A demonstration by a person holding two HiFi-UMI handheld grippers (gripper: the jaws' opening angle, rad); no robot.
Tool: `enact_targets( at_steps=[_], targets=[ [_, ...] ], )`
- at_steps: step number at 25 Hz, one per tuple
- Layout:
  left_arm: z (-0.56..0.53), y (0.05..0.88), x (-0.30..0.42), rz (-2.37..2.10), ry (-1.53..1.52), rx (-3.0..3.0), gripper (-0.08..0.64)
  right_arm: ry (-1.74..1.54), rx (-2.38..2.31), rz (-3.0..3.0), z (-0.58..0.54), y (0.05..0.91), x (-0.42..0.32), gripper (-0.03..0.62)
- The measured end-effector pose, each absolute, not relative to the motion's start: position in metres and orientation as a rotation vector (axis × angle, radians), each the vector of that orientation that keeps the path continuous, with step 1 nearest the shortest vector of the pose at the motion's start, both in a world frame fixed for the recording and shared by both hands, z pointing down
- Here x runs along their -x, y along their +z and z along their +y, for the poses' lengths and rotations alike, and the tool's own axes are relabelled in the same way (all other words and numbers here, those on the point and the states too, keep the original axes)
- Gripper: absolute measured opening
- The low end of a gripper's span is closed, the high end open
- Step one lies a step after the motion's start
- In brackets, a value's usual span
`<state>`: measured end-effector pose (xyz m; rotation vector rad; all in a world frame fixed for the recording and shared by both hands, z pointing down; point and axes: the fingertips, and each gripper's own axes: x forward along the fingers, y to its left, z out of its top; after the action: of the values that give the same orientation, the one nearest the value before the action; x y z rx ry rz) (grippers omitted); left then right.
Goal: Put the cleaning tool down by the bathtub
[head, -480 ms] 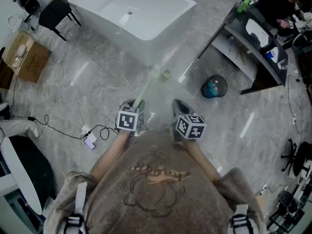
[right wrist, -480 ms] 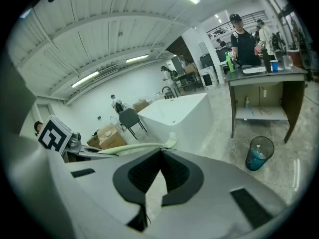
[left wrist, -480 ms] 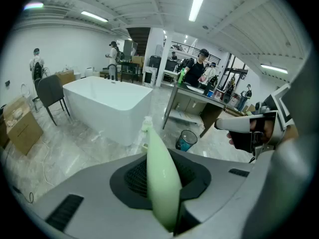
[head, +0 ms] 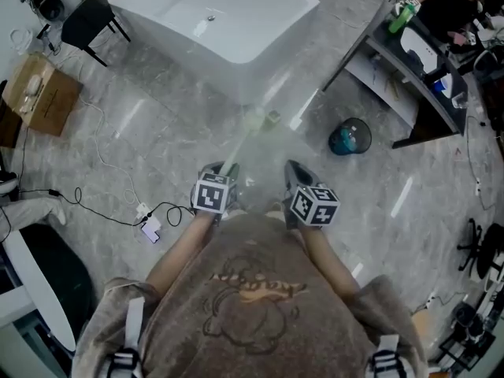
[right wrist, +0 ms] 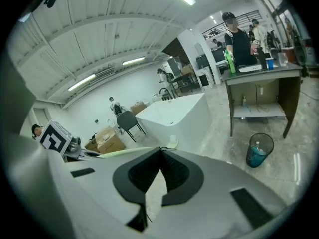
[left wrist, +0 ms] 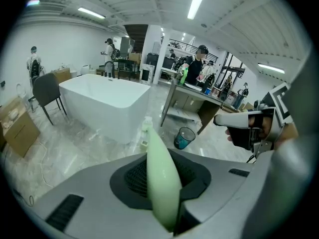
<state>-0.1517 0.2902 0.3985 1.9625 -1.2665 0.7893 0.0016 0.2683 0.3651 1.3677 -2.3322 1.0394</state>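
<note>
A pale green long-handled cleaning tool (head: pixel 240 142) slants forward over the grey floor, its brush head (head: pixel 253 117) near the bathtub's near corner. My left gripper (head: pixel 223 169) is shut on the handle (left wrist: pixel 160 176), which runs out between the jaws toward the white bathtub (left wrist: pixel 104 103). To its right my right gripper (head: pixel 293 172) is level with it, its jaws shut with nothing between them (right wrist: pixel 158 156). In the right gripper view the tool (right wrist: pixel 172 142) lies to the left, in front of the bathtub (right wrist: pixel 179 113).
A dark bin (head: pixel 349 138) with a teal bottle stands right of the tub by a desk (head: pixel 409 69). A black chair (head: pixel 90 18) and a cardboard box (head: pixel 39 93) are at the left. Cables and a power strip (head: pixel 148 225) lie on the floor at my left.
</note>
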Motion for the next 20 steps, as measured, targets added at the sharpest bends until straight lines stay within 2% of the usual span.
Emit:
enact_targets(
  at_steps=[20],
  targets=[
    [0.251,0.424,0.176,-1.151,0.836,-2.043,0.083,1.056,-1.554,-2.307,0.243,0.376,0.017,0.0]
  ],
)
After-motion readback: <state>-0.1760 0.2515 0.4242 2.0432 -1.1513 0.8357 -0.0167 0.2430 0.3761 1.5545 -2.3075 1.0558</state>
